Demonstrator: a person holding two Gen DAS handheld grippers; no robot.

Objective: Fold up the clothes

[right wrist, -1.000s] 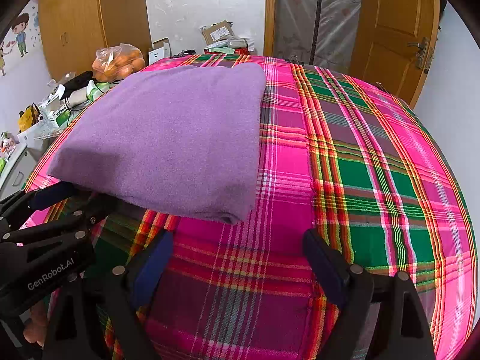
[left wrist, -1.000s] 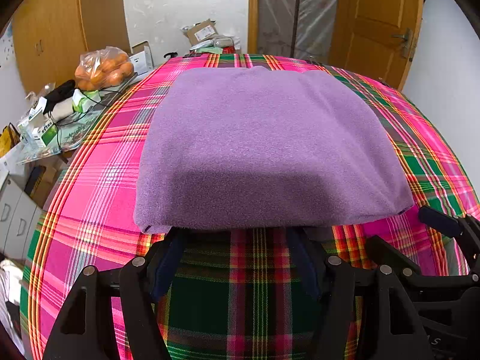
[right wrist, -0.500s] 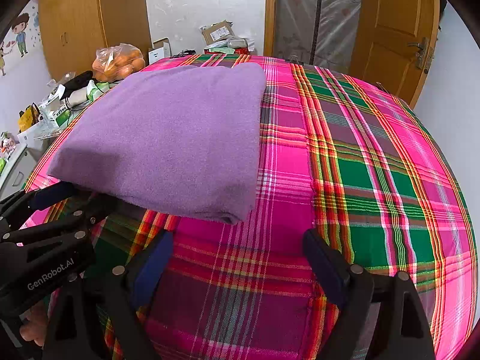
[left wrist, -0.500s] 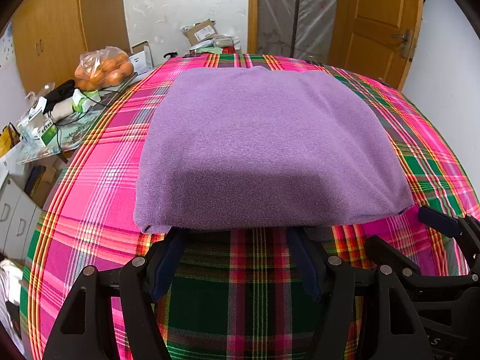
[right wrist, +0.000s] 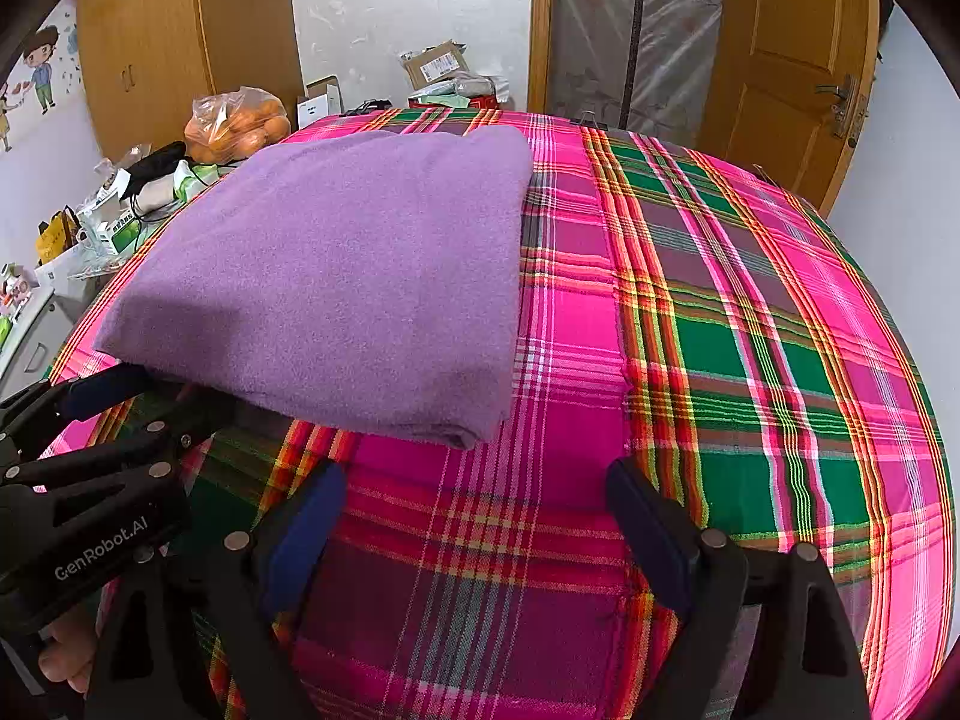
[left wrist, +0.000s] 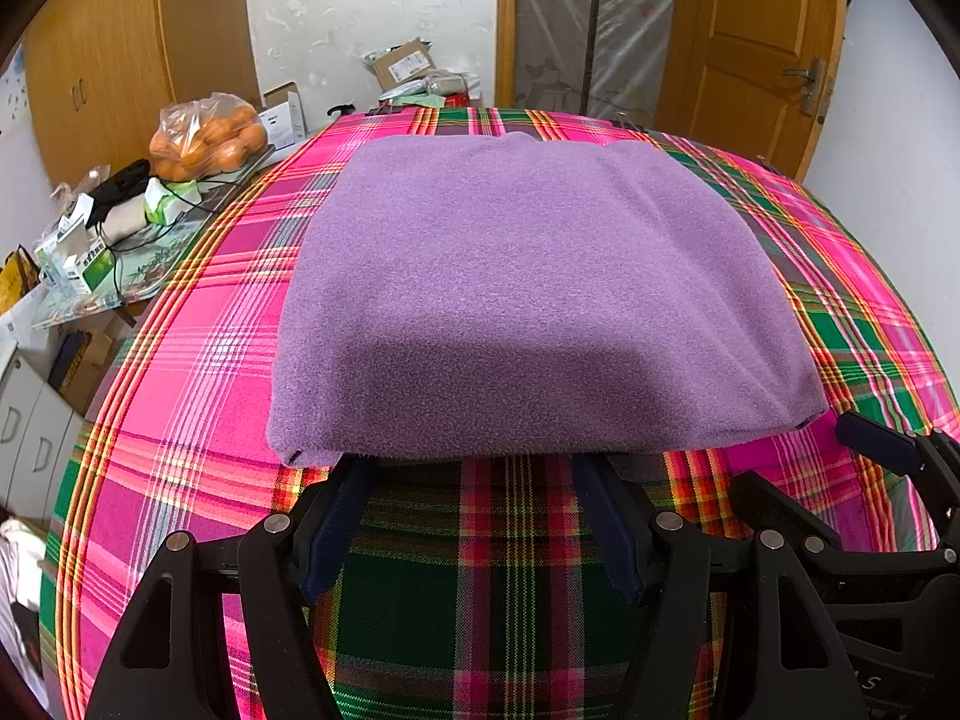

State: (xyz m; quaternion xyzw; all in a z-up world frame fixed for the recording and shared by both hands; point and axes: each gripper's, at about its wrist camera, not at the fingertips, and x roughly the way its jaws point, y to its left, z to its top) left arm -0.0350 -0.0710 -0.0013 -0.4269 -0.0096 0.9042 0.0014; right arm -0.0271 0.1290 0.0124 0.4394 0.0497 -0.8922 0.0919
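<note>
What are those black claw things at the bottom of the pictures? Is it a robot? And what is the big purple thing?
It is not a robot. A person holds two grabbing tools, one in each hand, and each tool has a little camera looking out along its two fingers. One picture comes from the left gripper, the other from the right gripper.

The purple thing is a folded purple cloth lying flat on a checked tablecloth. Both tools are open and hold nothing. The left one sits right at the cloth's near edge; the right one is beside its corner. On the side table there is a bag of oranges.
</note>
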